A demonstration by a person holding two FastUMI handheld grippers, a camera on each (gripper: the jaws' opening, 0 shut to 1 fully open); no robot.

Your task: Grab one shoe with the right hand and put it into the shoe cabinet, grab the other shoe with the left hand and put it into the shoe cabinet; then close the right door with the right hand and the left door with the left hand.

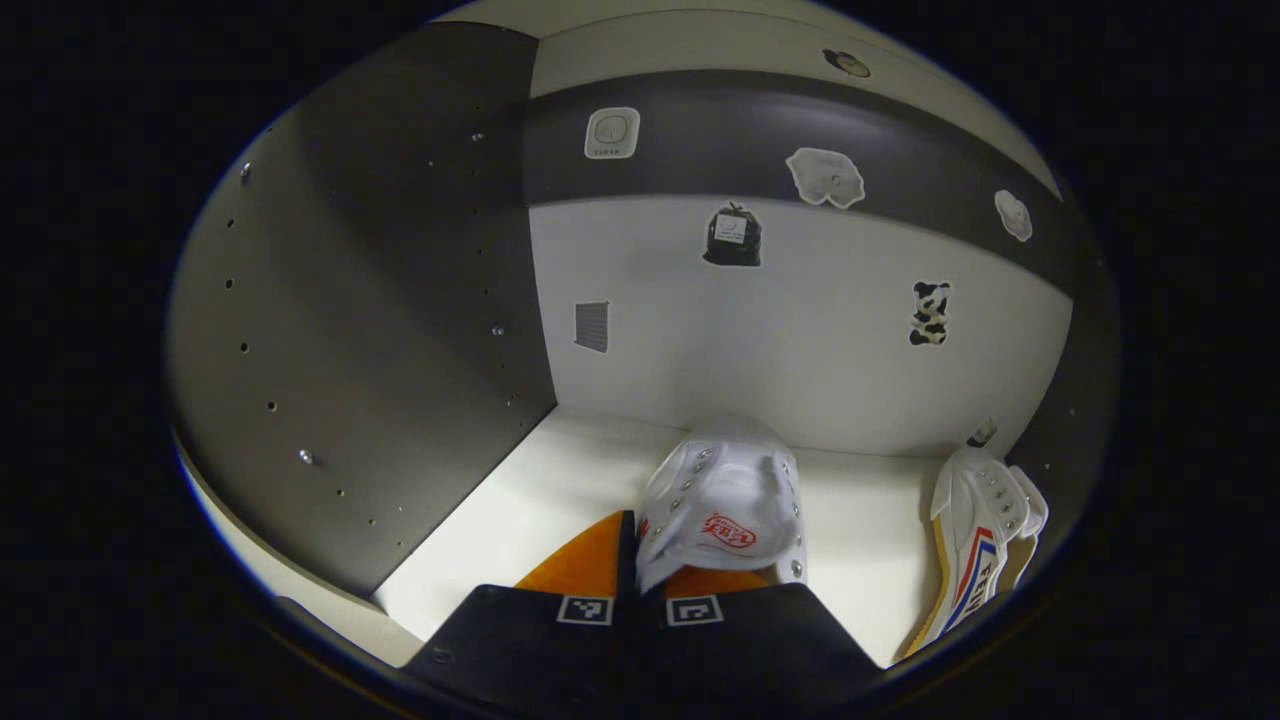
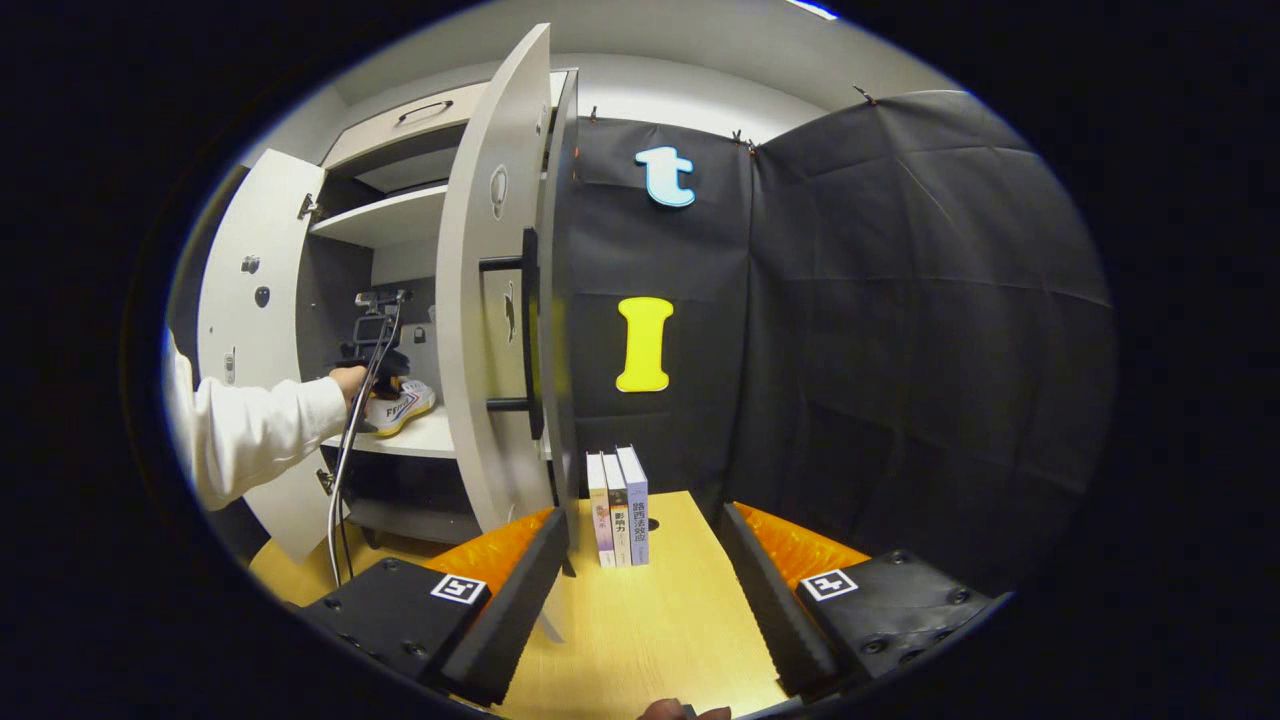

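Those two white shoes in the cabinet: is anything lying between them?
No. In the left gripper view, bare white shelf separates the held shoe from the shoe by the right wall.

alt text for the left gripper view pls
The left gripper, shut on a white shoe, holds it inside the shoe cabinet over a pale shelf. A second shoe sits by the right wall.
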